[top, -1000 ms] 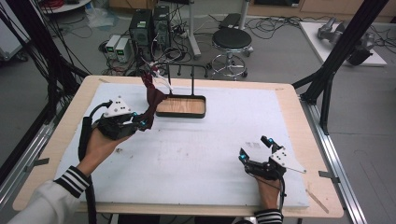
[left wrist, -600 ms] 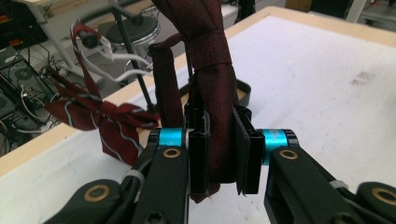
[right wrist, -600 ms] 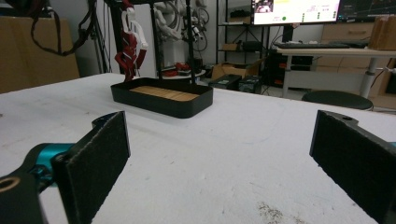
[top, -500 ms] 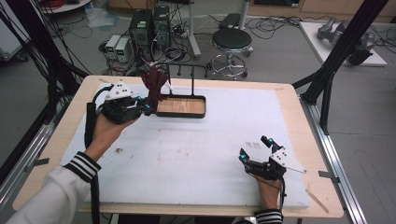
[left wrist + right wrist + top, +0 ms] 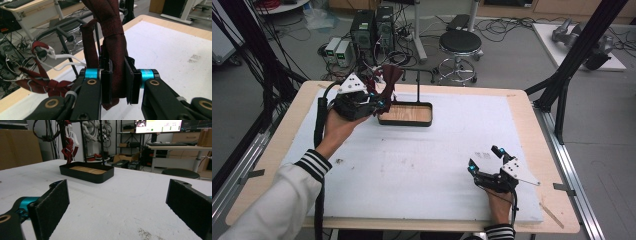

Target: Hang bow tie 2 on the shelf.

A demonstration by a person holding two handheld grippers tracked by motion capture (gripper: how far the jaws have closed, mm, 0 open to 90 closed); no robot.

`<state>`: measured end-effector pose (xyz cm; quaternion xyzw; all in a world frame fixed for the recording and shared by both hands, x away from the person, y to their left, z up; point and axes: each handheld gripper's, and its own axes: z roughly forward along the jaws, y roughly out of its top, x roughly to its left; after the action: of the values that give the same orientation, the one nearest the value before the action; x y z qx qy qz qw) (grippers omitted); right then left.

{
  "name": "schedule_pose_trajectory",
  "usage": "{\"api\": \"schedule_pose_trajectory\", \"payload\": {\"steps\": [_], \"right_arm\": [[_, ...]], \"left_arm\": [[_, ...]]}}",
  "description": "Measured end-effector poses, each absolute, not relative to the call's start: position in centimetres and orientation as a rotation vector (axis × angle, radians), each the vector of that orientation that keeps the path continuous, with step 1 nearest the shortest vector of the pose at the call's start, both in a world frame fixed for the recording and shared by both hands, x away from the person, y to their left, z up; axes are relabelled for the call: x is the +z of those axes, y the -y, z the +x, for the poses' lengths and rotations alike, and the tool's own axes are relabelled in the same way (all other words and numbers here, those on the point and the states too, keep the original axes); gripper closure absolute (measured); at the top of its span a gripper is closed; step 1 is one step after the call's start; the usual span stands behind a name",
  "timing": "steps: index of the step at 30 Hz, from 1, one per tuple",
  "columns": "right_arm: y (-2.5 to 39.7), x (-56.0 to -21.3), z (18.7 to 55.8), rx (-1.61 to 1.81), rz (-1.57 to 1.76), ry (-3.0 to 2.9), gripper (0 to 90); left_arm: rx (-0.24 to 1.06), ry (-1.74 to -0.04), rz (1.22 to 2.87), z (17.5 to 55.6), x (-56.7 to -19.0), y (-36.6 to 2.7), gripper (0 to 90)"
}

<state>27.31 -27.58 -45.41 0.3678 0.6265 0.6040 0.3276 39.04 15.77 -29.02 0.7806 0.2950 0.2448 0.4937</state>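
Note:
A dark red necktie (image 5: 389,79) hangs up against the black T-shaped rack (image 5: 418,85) at the far middle of the table. My left gripper (image 5: 379,103) is shut on it, just left of the rack's black tray base (image 5: 406,120). In the left gripper view the folded tie (image 5: 113,37) is pinched between both pads, close to the rack's crossbar (image 5: 62,30). A second, striped red tie (image 5: 41,81) on a white clip hangs from that bar. My right gripper (image 5: 483,158) rests open near the front right; its view has the tray (image 5: 87,175) far ahead.
The table carries a white foam sheet (image 5: 452,150). Black frame posts (image 5: 572,60) stand at the right corner and cables at the left. Behind the table are a stool (image 5: 460,42) and computer boxes (image 5: 369,27) on the floor.
My left gripper has carried the tie away from the person and to the right, up to the rack. The right gripper has stayed put.

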Motion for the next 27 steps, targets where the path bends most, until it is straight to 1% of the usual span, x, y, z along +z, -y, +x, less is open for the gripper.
{"api": "schedule_pose_trajectory", "payload": {"steps": [5, 27], "right_arm": [[27.6, -45.4, 27.3, 1.58, 0.962, -1.638, 4.0], [27.6, -45.4, 27.4, 1.582, 0.962, -1.636, 4.0]], "left_arm": [[0.586, -0.713, 1.903, 39.7, -29.3, -15.1, 77.9], [0.641, -0.756, 1.902, 43.2, -29.1, -12.8, 78.0]]}}
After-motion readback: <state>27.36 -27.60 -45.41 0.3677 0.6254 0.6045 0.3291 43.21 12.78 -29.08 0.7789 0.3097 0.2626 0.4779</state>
